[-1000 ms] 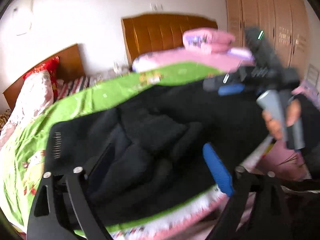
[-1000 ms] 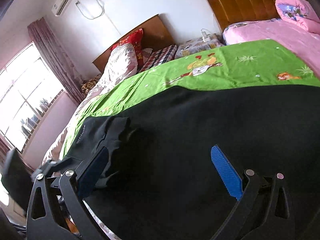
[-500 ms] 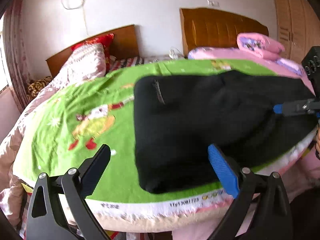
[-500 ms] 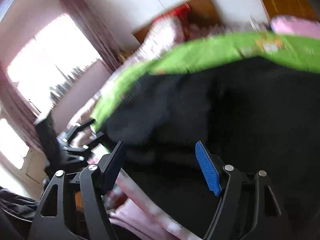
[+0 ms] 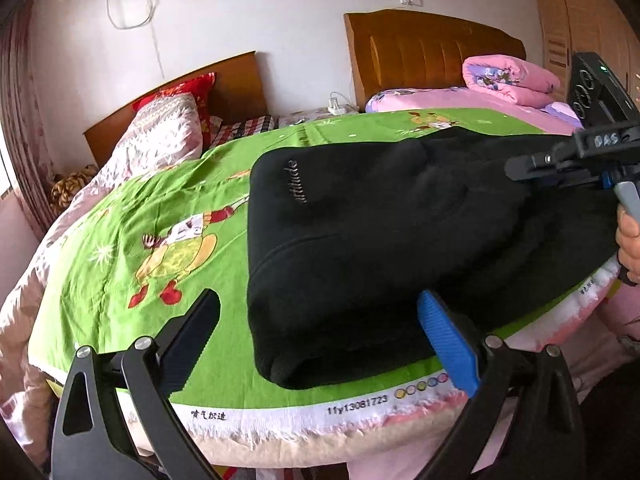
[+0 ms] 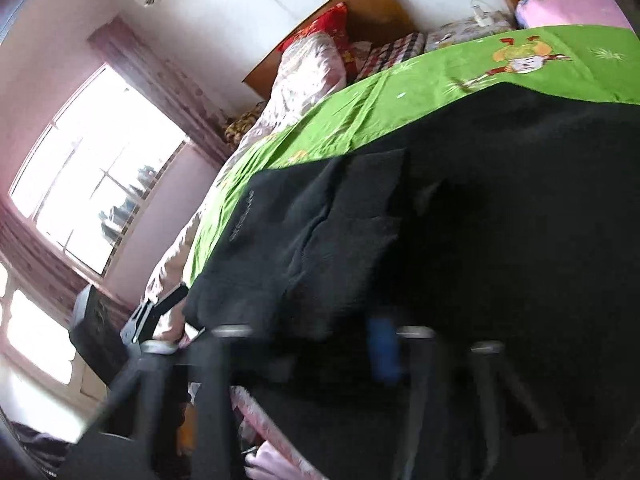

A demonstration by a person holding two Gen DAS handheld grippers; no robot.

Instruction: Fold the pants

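Black pants (image 5: pixel 380 240) lie folded on the green cartoon sheet (image 5: pixel 160 240) near the bed's front edge; they fill the right wrist view (image 6: pixel 480 220) too. My left gripper (image 5: pixel 316 340) is open and empty, held back off the front edge with the pants' near fold between its fingers' line of sight. My right gripper (image 6: pixel 332 352) is blurred, its jaws narrowed over the pants' edge. It also shows at the right of the left wrist view (image 5: pixel 560 164), jaws close together above the fabric.
The sheet's white fringed hem (image 5: pixel 320 420) marks the bed's front edge. A pink-white pillow (image 5: pixel 160 136) and wooden headboards (image 5: pixel 432 48) stand at the back. A second bed with a pink quilt (image 5: pixel 508 76) is at the right. A window (image 6: pixel 92 184) is left.
My left gripper has pulled back from the pants to the bed's front edge and steadied, still open. My right gripper's jaws have narrowed while moving in on the pants' edge.
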